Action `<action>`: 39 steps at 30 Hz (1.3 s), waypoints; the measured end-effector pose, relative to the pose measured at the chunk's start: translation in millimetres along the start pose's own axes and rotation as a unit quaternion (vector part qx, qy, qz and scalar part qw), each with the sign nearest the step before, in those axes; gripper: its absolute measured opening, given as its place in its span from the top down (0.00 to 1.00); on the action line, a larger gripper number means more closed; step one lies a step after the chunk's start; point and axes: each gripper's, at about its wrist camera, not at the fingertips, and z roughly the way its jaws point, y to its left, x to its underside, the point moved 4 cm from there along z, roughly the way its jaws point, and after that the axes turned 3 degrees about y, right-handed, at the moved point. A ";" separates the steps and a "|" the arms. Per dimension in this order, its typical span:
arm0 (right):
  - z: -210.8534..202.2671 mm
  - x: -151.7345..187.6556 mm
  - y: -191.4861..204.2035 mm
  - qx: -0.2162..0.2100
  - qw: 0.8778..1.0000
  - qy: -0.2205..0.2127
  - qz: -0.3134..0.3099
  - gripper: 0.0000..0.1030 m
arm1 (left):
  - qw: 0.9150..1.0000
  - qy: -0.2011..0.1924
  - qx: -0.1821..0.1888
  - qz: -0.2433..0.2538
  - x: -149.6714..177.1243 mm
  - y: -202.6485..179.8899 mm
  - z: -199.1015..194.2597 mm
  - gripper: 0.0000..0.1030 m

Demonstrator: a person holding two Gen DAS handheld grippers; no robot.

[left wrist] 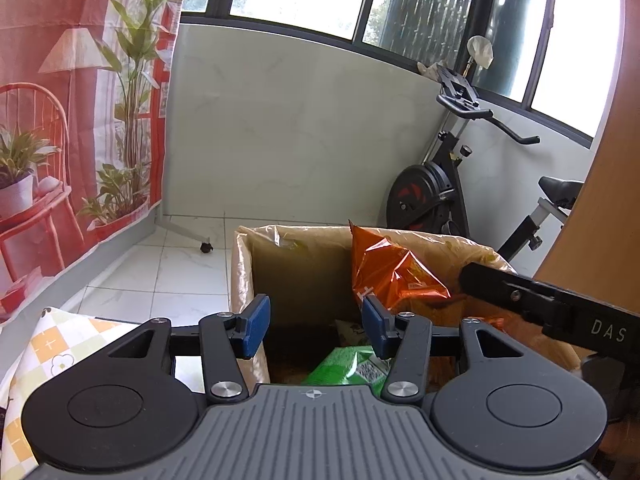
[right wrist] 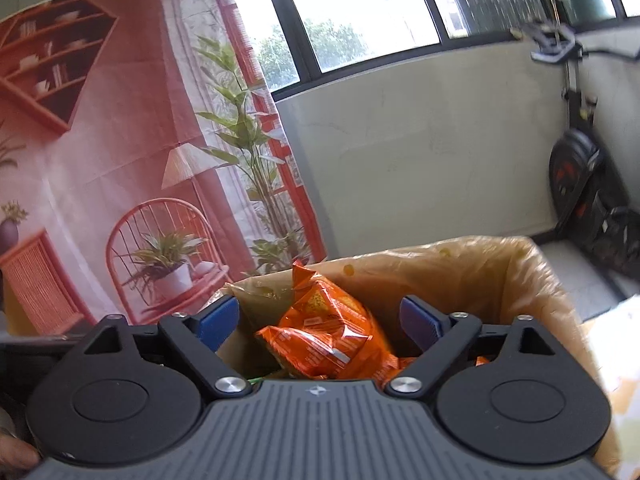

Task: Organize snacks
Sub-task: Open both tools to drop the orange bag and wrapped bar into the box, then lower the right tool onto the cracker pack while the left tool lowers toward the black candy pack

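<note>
Orange snack bags (right wrist: 328, 340) piled in lined cardboard box (left wrist: 244, 272), green packet (left wrist: 348, 368) nearer. Left hand-held gripper (left wrist: 316, 330) and right hand-held gripper (right wrist: 320, 320) released, empty, above box. Exercise bike (left wrist: 436, 184) far right; tiled floor (left wrist: 168, 276).

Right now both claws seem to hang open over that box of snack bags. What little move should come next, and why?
Probably draw both grippers back from the box to fetch another snack. The left gripper and right gripper both stand open with nothing pressed between their pads, while the orange packets and a green packet already lie inside. Whether any snacks remain outside, these views do not show.
</note>
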 end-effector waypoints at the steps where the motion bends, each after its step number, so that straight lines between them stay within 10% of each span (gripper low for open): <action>1: -4.2 1.1 0.3 0.004 1.000 -0.005 -0.006 0.12 | 1.000 -0.001 0.000 0.000 0.5 1.0 -2.3 0.48; 22: -110.9 77.6 -6.9 0.090 0.985 -0.111 -0.091 0.13 | 0.999 -0.038 -0.009 -0.028 74.3 -5.0 -81.1 0.45; 39: -117.1 163.2 -43.5 0.117 0.991 -0.033 -0.063 0.13 | 0.997 0.025 -0.021 -0.067 148.7 5.1 -65.3 0.45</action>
